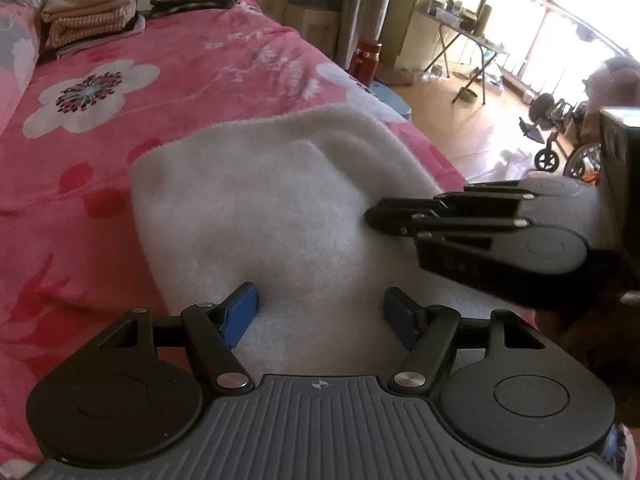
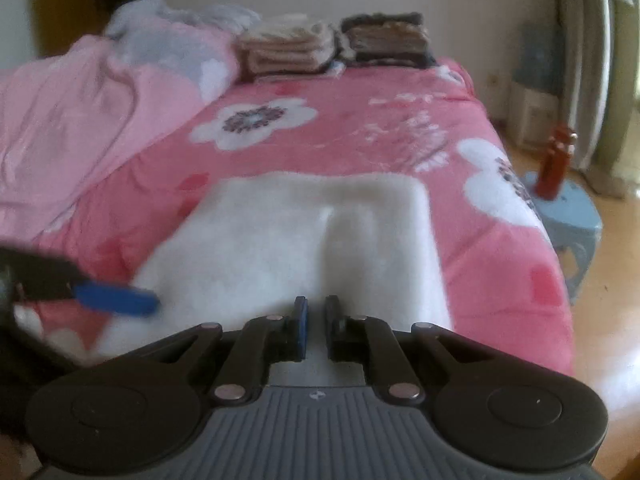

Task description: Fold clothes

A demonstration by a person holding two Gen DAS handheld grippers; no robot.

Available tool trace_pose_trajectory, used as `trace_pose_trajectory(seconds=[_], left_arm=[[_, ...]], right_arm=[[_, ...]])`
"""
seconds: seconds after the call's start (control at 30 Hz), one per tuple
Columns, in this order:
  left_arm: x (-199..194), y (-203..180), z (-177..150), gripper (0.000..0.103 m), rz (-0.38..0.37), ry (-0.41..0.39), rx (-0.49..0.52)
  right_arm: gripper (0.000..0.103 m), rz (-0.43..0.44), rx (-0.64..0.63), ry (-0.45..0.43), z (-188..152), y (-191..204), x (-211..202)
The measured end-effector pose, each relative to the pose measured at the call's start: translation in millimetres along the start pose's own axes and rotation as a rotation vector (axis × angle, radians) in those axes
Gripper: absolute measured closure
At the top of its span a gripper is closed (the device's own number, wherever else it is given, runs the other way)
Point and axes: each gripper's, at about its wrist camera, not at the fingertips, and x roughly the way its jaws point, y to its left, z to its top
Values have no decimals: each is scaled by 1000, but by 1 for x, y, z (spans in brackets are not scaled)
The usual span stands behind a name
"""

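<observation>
Pink floral bed (image 2: 360, 152), wooden floor (image 1: 460, 120)

Open pink bed (image 1: 168, 56) stretches beyond the white cloth (image 1: 260, 200), bare up to two folded stacks (image 2: 336, 44) at the far end. A bunched quilt (image 2: 80, 112) crowds the bed's left side (seen from the right wrist). The right claw (image 1: 370, 214) lies across the cloth's right edge; a stool (image 2: 568, 216) stands beside the bed.

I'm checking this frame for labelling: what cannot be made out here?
- Left wrist view: near edge of the white garment is hidden by the left tongs.
- Right wrist view: right tongs nearly closed; any pinched fabric is blurred.
- Folded stacks: individual items are blurred.
</observation>
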Motion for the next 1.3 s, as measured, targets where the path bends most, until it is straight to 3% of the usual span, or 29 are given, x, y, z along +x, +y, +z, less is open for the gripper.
trace_pose_trajectory(seconds=[0.07,0.23,0.47,0.57,0.9,1.3], left_arm=[[-1,-1,1,32,7,8,0],[0,-4,2,31,21,16,-4],[1,-6,4,30,26,21,1],[1,-7,4,30,29,22,-1],[1,-9,3,30,37,21,6],[1,-11,5,29,45,28,8]], right_arm=[[94,8,8,44,12,-1,0],[93,-3,-14,-4,35,3,-1],[93,-12,-11,52,33,-1,23],[93,-7,1,12,40,-4,19],[92,-20,-5,13,28,-12,47],[92,-3,16,6,27,-17,47]])
